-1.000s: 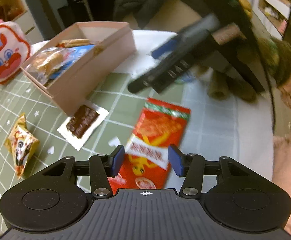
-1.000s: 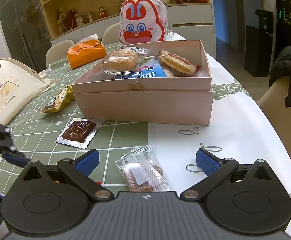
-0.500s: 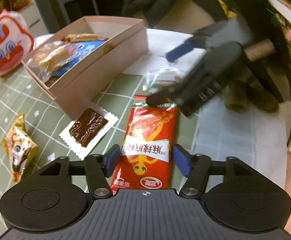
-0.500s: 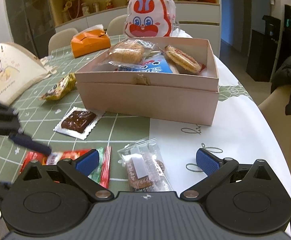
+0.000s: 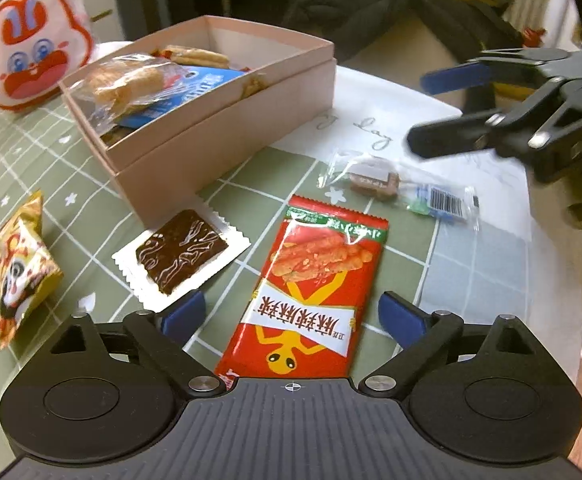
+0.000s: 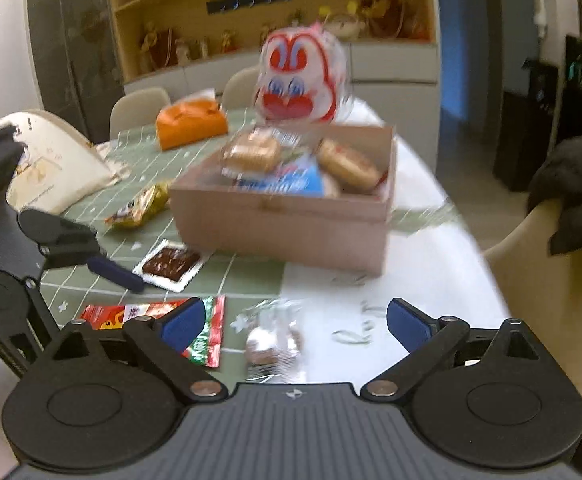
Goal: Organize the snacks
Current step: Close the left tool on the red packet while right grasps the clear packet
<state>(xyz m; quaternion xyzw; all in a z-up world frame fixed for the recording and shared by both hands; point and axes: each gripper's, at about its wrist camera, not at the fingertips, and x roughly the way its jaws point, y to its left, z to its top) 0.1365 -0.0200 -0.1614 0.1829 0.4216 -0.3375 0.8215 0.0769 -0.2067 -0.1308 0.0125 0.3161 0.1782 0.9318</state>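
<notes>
Both claws are spread wide and carry nothing. On the left wrist view the left gripper straddles the near end of the red packet, which lies flat on the green checked cloth between the two blue pads; neither pad touches it, as far as can be told. The right gripper sits low over the clear packet, its pads well apart on either side of the wrapper, though that view is blurred.

Snacks not yet packed lie loose near the box: the red packet, the clear packet just to its far right, a chocolate wafer to the left against the box's near corner, and a gold packet further left. Several snacks already lie in the box, which stands far and left of the red packet. A rabbit bag stands beyond it.

The step in hand looks like a double pick, each claw lined up on its own packet before closing. Next, the left one probably needs to drop until its pads reach the cloth, then pinch across the packet's narrow width. It is thin and flat, so the pads may slide over it unless they get low on its edges. The right one faces a crinkly, slippery wrapper, which calls for a firm squeeze around the biscuit inside. Both then lift and carry far-left to the box.
</notes>
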